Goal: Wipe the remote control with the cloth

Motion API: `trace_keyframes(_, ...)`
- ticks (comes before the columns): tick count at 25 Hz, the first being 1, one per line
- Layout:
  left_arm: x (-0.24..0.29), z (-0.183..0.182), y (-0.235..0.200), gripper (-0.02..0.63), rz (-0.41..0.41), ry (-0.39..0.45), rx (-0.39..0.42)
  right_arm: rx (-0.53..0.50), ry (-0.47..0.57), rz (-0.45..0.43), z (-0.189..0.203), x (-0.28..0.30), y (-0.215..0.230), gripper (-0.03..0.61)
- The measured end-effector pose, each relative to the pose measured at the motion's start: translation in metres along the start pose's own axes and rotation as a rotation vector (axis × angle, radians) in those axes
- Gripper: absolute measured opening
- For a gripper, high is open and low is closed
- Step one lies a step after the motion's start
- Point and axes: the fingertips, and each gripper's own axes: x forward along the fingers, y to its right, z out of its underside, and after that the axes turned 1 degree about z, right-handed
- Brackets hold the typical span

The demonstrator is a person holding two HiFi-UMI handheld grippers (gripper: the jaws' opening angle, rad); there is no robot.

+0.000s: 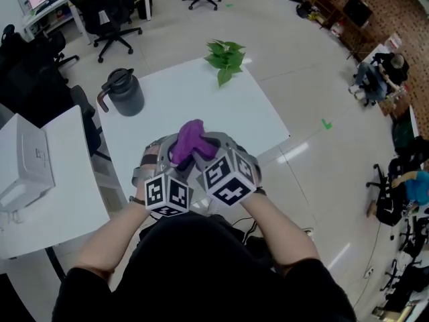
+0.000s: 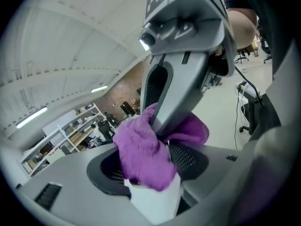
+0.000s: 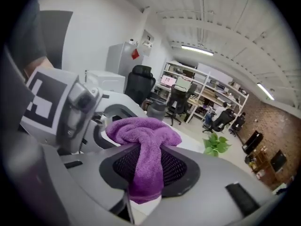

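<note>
So the right gripper (image 1: 212,147) has its fingers pinching the purple cloth (image 1: 190,138). The left gripper (image 1: 162,154) fingers seem clamped on the white remote control (image 2: 155,199), up over the 6 o'clock edge of the worktop (image 1: 201,92). Rub too hard and it could twist out and drop.

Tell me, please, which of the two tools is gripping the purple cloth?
The right tool: its jaws pinch the purple cloth, while the left tool holds the white remote control instead.
</note>
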Motion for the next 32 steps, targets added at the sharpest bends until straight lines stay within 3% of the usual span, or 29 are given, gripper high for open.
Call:
trace_keyframes(4, -0.005, -0.006, 0.006, 0.261, 0.004, 0.016, -0.034, 0.044, -0.012, 0.152, 0.023, -0.021, 0.05, 0.123)
trace_keyframes(6, -0.003, -0.007, 0.006, 0.261, 0.004, 0.016, -0.054, 0.063, 0.028, 0.183, 0.017, -0.038, 0.064, 0.123)
trace_keyframes(8, 0.0, -0.007, 0.004, 0.261, 0.001, 0.011, -0.069, 0.05, 0.084, 0.141, 0.001, -0.048, 0.053, 0.123)
trace_keyframes(10, 0.004, -0.009, 0.002, 0.261, 0.0, 0.008, -0.067, 0.011, 0.107, 0.04, -0.013, -0.045, 0.023, 0.123)
trace_keyframes(13, 0.007, -0.016, 0.005, 0.261, 0.005, 0.019, -0.034, -0.045, 0.071, -0.075, -0.015, -0.03, -0.013, 0.124)
trace_keyframes(15, 0.006, -0.021, 0.007, 0.261, 0.01, 0.032, -0.014, -0.061, 0.04, -0.081, -0.007, -0.023, -0.017, 0.123)
trace_keyframes(19, -0.002, -0.024, 0.011, 0.261, 0.023, 0.062, -0.014, -0.06, -0.003, 0.062, 0.008, -0.026, 0.022, 0.123)
trace_keyframes(22, -0.007, -0.027, 0.009, 0.261, 0.041, 0.089, -0.098, -0.013, 0.021, 0.163, 0.011, -0.039, 0.058, 0.123)
trace_keyframes(24, -0.006, -0.026, 0.002, 0.261, 0.089, 0.125, -0.253, 0.049, 0.127, 0.206, -0.002, -0.057, 0.077, 0.123)
trace_keyframes(25, -0.005, -0.022, -0.002, 0.261, 0.13, 0.153, -0.382, 0.107, 0.217, 0.217, -0.011, -0.069, 0.086, 0.123)
trace_keyframes(29, -0.001, -0.007, -0.042, 0.261, 0.278, 0.339, -1.162, 0.467, 0.579, 0.177, -0.027, -0.107, 0.111, 0.123)
trace_keyframes(30, -0.001, -0.007, -0.052, 0.261, 0.31, 0.406, -1.328, 0.556, 0.624, 0.137, -0.025, -0.106, 0.109, 0.123)
trace_keyframes(32, -0.002, -0.008, -0.067, 0.261, 0.37, 0.537, -1.566, 0.703, 0.659, 0.029, -0.018, -0.094, 0.096, 0.123)
